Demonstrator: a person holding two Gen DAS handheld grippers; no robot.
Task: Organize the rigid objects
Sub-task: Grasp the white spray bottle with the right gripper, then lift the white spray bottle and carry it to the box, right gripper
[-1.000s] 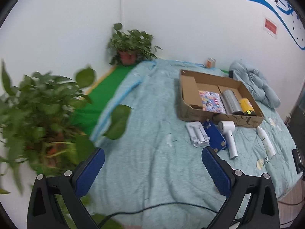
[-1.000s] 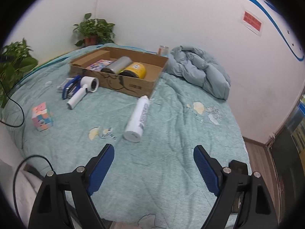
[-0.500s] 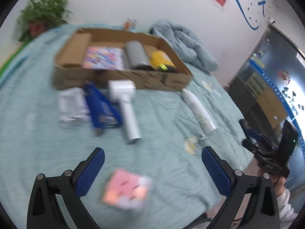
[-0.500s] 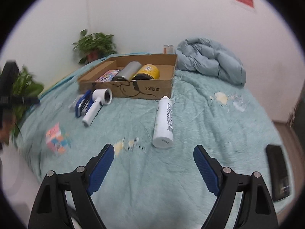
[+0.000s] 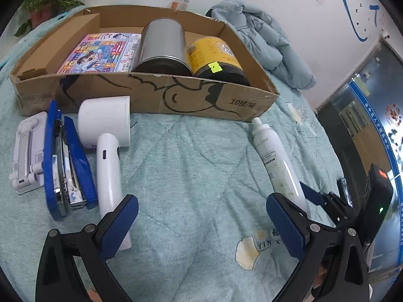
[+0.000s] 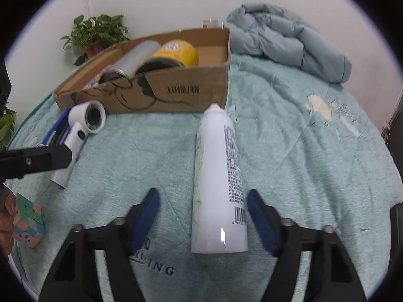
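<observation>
A cardboard box [image 5: 161,93] on the bed holds a colourful book [image 5: 100,52], a silver can [image 5: 162,45] and a yellow can [image 5: 216,58]. In front lie a white holder [image 5: 25,153], a blue stapler [image 5: 65,161], a white handheld device [image 5: 105,138] and a white spray bottle [image 5: 277,161]. My left gripper [image 5: 201,229] is open above bare bedding, its left pad over the device's handle. My right gripper [image 6: 204,219] is open with the spray bottle [image 6: 217,181] lying between its fingers, untouched. A pastel cube [image 6: 27,221] lies at the left of the right wrist view.
A crumpled blue-grey duvet [image 6: 289,42] lies behind the box to the right. Potted plants [image 6: 95,35] stand at the far corner. The box [image 6: 151,88] sits just beyond the bottle's tip. The left gripper [image 6: 35,161] reaches in from the left of the right wrist view.
Both grippers moved forward and lower toward the objects. The left view swung from the plants to the box. The right gripper now straddles the spray bottle.
</observation>
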